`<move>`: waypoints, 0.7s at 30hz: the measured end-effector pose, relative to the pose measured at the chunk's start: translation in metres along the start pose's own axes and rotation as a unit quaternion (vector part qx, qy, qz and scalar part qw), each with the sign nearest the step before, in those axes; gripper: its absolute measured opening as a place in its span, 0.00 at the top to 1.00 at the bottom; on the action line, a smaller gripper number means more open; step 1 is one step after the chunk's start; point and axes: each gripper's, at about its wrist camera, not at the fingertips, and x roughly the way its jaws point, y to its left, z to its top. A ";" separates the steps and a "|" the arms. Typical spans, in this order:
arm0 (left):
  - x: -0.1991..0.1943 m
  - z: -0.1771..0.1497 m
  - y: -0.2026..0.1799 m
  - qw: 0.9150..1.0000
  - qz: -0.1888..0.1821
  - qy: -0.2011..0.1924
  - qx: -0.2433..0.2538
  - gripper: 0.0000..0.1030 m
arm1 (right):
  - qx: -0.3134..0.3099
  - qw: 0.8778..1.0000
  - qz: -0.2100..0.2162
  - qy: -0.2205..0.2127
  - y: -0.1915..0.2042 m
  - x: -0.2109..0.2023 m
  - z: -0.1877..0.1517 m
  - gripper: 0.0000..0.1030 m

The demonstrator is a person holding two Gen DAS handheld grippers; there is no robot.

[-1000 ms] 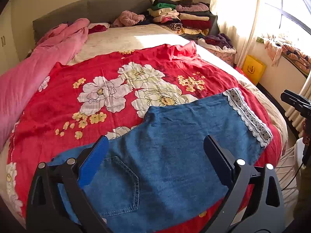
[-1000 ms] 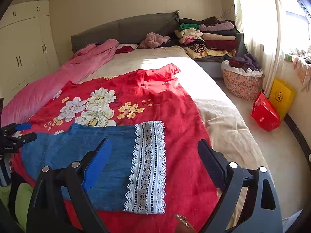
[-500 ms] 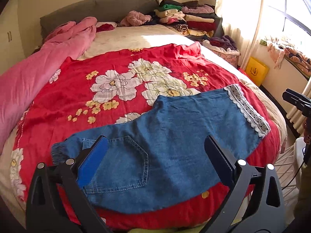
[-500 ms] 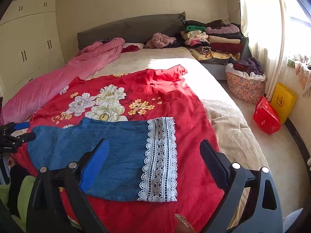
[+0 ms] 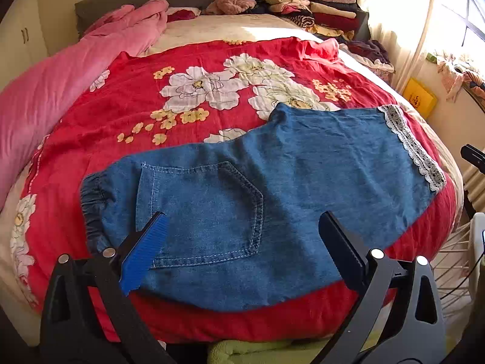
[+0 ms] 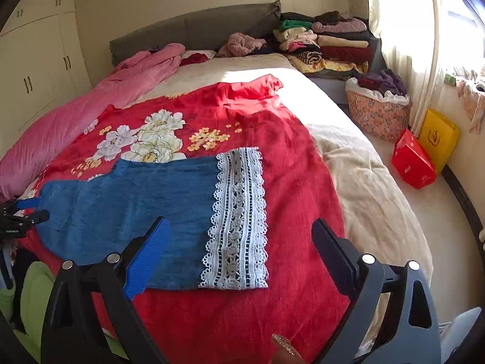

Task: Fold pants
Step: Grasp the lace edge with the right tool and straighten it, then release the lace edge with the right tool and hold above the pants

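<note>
Blue denim pants (image 5: 272, 188) with a white lace cuff (image 5: 409, 148) lie flat, folded leg on leg, across the near edge of a red floral blanket (image 5: 212, 69) on the bed. The back pocket (image 5: 206, 209) faces up near the elastic waistband at the left. My left gripper (image 5: 242, 236) is open and empty, hovering over the pocket end. In the right wrist view the pants (image 6: 136, 206) and lace cuff (image 6: 239, 218) lie below my right gripper (image 6: 241, 245), which is open and empty above the cuff end.
A pink duvet (image 5: 60, 75) lies along the bed's left side. Stacks of folded clothes (image 6: 327, 42) sit by the grey headboard. A floral laundry basket (image 6: 376, 112), a red box (image 6: 412, 160) and a yellow bag (image 6: 439, 139) stand on the floor at the right.
Both grippers have pulled back and up from the pants, so more of the garment shows. The pants lie flat and still; both grippers stay open.
</note>
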 end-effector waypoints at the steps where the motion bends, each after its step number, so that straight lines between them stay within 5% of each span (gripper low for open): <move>1: 0.004 -0.001 0.001 1.000 0.004 0.005 -0.001 0.09 | 0.005 1.000 0.001 0.007 -0.002 0.006 -0.004 0.09; 4: 0.016 -0.006 0.005 1.000 0.017 0.022 -0.002 0.09 | 0.013 0.999 0.009 0.031 -0.005 0.024 -0.013 0.11; 8: 0.035 -0.012 0.010 0.998 0.024 0.054 -0.007 0.09 | 0.013 0.998 0.008 0.058 -0.005 0.047 -0.022 0.30; 13: 0.045 -0.016 0.011 0.997 0.033 0.064 -0.009 0.09 | 0.020 0.996 0.001 0.086 -0.014 0.069 -0.034 0.30; 17: 0.051 -0.018 0.010 0.997 0.039 0.070 -0.005 0.09 | -0.012 0.995 0.005 0.097 -0.006 0.072 -0.037 0.68; 21: 0.052 -0.018 0.011 0.997 0.038 0.069 -0.005 0.09 | 0.002 0.996 -0.008 0.090 -0.012 0.062 -0.031 0.77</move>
